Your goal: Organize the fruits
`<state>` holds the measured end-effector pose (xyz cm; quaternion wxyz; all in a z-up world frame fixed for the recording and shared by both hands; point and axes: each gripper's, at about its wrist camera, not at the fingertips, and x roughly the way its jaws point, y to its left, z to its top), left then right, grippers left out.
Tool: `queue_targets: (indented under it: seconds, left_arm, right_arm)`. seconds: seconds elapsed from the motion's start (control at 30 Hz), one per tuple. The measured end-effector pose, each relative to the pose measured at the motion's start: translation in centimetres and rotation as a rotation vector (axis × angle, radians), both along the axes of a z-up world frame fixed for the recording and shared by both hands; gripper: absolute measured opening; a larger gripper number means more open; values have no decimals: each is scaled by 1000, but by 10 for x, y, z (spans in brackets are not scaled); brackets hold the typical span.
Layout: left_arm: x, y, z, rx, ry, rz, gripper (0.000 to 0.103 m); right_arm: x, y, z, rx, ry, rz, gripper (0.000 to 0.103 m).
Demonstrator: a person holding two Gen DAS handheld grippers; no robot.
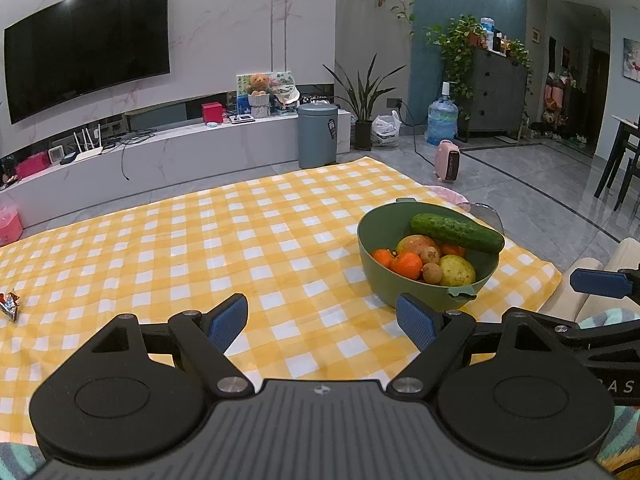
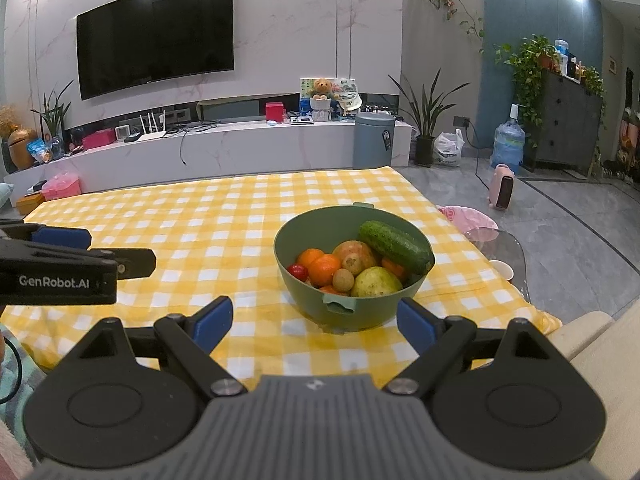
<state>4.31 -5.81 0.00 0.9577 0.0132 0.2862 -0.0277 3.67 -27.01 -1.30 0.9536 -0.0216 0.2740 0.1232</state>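
Two wrist views of a fruit-sorting scene. A green bowl [image 2: 394, 312] stands on a counter covered by a yellow checked cloth [image 1: 200, 240], toward its near right corner. The bowl holds all the produce in view: a cucumber [image 2: 394, 246] lies tilted across the far right rim, above two oranges [image 2: 324, 268], a yellow-green pear-like fruit [image 2: 376, 282], a reddish apple-like fruit [image 2: 354, 250], small brown round fruits [image 2: 343, 280] and one small red fruit [image 2: 297, 270] against the left wall. No fruit lies on the cloth; only a small wrapped sweet [image 1: 10, 306] sits at its far left edge.

The left gripper [image 1: 324, 322] and right gripper [image 2: 316, 320] both stand with fingers spread wide and nothing between them, low over the near edge of the cloth. The right one faces the bowl squarely; the left one is aimed left of it.

This arrangement fits either fruit already gathered into the bowl or a full bowl waiting to be sorted out; the views do not settle which. Should a piece be lifted, the cucumber rests on top and would come away with least disturbance, gripped across its width near the middle. The round fruits beneath are packed touching one another and would probably roll when a neighbour shifts. The bowl looks light, so steadying its rim seems prudent.
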Motion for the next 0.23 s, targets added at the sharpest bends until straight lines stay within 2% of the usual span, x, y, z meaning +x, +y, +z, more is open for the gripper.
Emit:
queue_targets:
  seconds: [0.23]
  left_arm:
    - [-1, 0, -2, 4, 0, -1, 98]
  right_arm:
    - [1, 0, 0, -1, 1, 0, 86]
